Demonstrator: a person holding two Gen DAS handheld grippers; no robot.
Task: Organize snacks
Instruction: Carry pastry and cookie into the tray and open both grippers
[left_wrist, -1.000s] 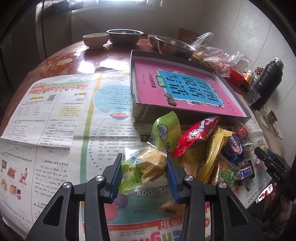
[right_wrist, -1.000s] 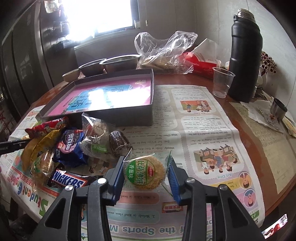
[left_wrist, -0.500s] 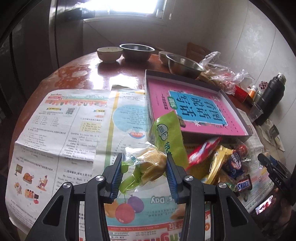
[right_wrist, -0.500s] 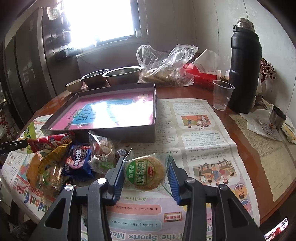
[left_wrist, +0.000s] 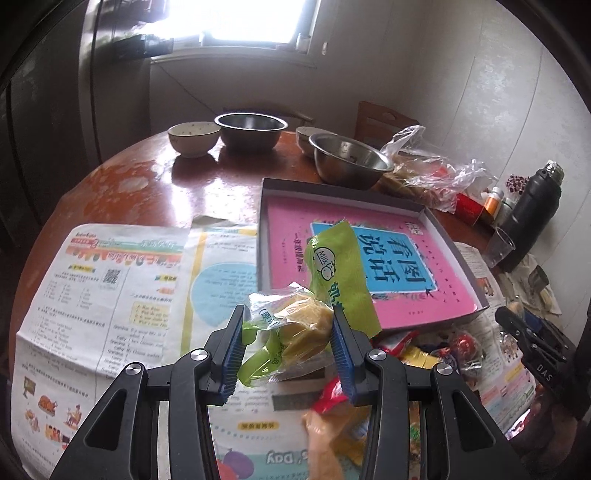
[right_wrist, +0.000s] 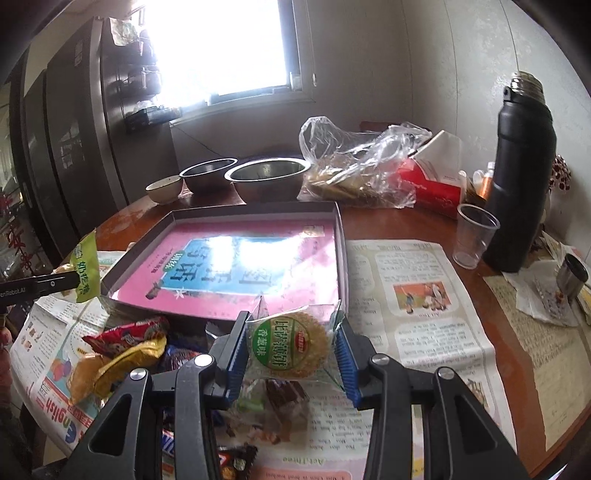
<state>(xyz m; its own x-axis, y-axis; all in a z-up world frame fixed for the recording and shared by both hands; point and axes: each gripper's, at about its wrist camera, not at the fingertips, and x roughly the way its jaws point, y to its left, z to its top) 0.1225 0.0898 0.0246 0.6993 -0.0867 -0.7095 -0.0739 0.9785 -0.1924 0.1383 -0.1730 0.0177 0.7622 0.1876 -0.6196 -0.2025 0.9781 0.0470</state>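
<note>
A round wooden desk (left_wrist: 155, 184), partly covered with newspaper (left_wrist: 110, 295), holds a shallow grey box (left_wrist: 458, 240) with a pink book lying flat inside it. A heap of wrapped snacks (right_wrist: 122, 350) lies on the paper just in front of the box.

The left gripper (left_wrist: 288, 350) pinches a clear packet with a yellow cake (left_wrist: 303, 325) inside; a green wrapper tail stands up from it over the box's near edge. The packet hangs above the desk, near the box's front wall. It looks light and soft, so a hard squeeze would likely crush the cake. The slick film could slide, so the hold is best kept across the cake's body, not the loose tail.

The right gripper (right_wrist: 291, 350) pinches a clear packet holding a round biscuit (right_wrist: 291, 347) with a green label, held by its two side edges. It hangs above the snack heap, just in front of the box. The biscuit seems light, stiff and brittle; pressure across its edges could snap it, so a gentle hold suits it.

Bowls (left_wrist: 251, 129), a plastic bag (right_wrist: 354, 166), a plastic cup (right_wrist: 474, 236) and a black flask (right_wrist: 521, 166) stand behind and beside the box.
</note>
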